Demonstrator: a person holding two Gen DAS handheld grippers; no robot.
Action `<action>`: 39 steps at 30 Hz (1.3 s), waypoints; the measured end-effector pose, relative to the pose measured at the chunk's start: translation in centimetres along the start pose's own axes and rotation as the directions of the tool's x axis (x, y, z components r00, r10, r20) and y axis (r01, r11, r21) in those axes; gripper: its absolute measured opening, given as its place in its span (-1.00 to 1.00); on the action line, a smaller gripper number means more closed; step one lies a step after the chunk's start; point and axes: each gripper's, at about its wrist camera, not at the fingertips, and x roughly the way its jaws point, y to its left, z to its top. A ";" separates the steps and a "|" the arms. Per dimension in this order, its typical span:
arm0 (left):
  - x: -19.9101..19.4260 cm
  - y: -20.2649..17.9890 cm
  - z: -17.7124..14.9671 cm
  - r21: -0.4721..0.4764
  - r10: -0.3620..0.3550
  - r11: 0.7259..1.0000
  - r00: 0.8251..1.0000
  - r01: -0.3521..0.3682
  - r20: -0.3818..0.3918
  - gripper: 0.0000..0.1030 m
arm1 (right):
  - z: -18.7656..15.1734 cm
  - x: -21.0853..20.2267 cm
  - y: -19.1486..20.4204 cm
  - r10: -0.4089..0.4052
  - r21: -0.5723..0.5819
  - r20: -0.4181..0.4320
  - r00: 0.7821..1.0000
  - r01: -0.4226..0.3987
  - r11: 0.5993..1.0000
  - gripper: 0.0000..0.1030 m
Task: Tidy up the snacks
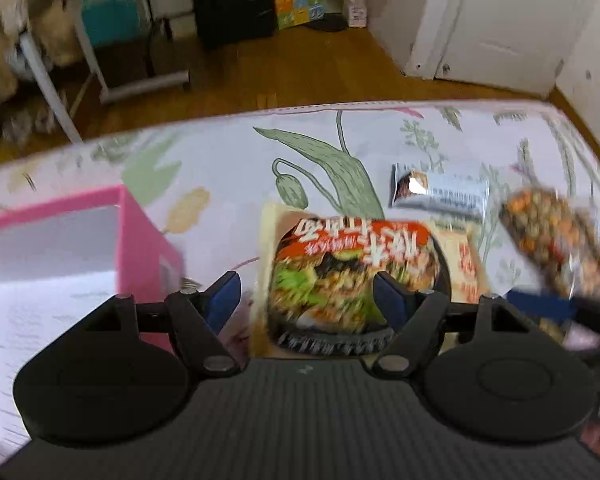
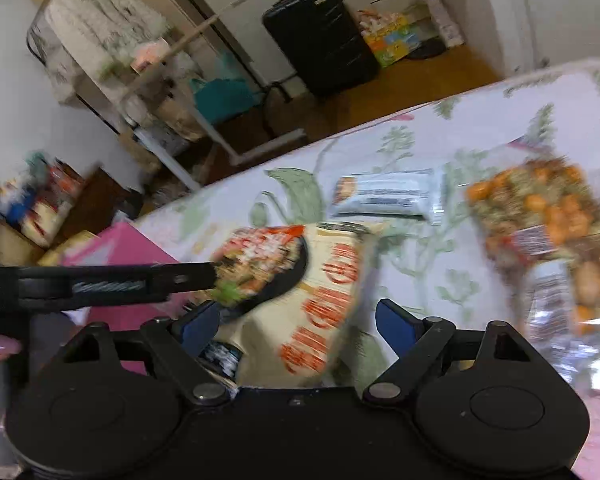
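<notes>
**Two grippers over snack packets on a flowered bedcover**

A bed with a white cover [image 1: 228,160] printed with green leaves carries several snacks; both views are blurred by motion.

The left gripper [image 1: 306,300] points steeply down at a noodle packet [image 1: 352,272], cream with a red banner and a picture of a bowl; its blue-padded jaws stand apart on either side of the packet, and no pad can be seen pressing on it; the packet lies near the middle of the cover.

At the cover's left edge sits a pink box [image 1: 140,240], open at the top with a white inside; it is just beside the noodle packet.

Further toward the far edge lies a small silver snack wrapper [image 1: 440,190], flat and apart from the noodle packet.

Toward the right edge lies a clear bag of mixed nuts [image 2: 540,216], orange and brown, with a white label.

The right gripper [image 2: 296,324] hangs over the near end of the noodle packet, jaws spread wide and pinching nothing; in its view the left gripper's black finger reaches in from the left onto the packet; a fingertip with a pale pink nail [image 2: 0,346] shows at the left border.

Beyond the bed are a wooden floor [image 1: 300,72], a black suitcase [image 2: 320,40] and a white door [image 1: 500,20].
</notes>
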 end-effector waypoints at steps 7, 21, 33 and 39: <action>2.6 0.4 0.7 -0.021 -0.028 0.999 0.996 0.026 -0.085 0.57 | -0.1 2.4 -0.5 -0.004 0.039 -0.041 0.999 0.006 0.999 0.73; 1.5 -0.2 -0.8 -0.110 -0.182 0.980 0.966 0.163 -0.185 0.42 | -0.4 1.2 1.3 -0.066 -0.135 -0.094 0.993 0.053 0.989 0.34; -5.2 -0.9 -4.4 -0.005 -0.184 0.982 0.957 0.187 -0.225 0.42 | -3.2 -4.0 6.1 -0.107 -0.240 -0.153 0.982 0.068 0.968 0.42; -8.8 -1.0 -7.4 0.022 -0.179 0.982 0.951 0.190 -0.252 0.42 | -5.5 -6.9 9.3 -0.126 -0.313 -0.198 0.972 0.059 0.948 0.48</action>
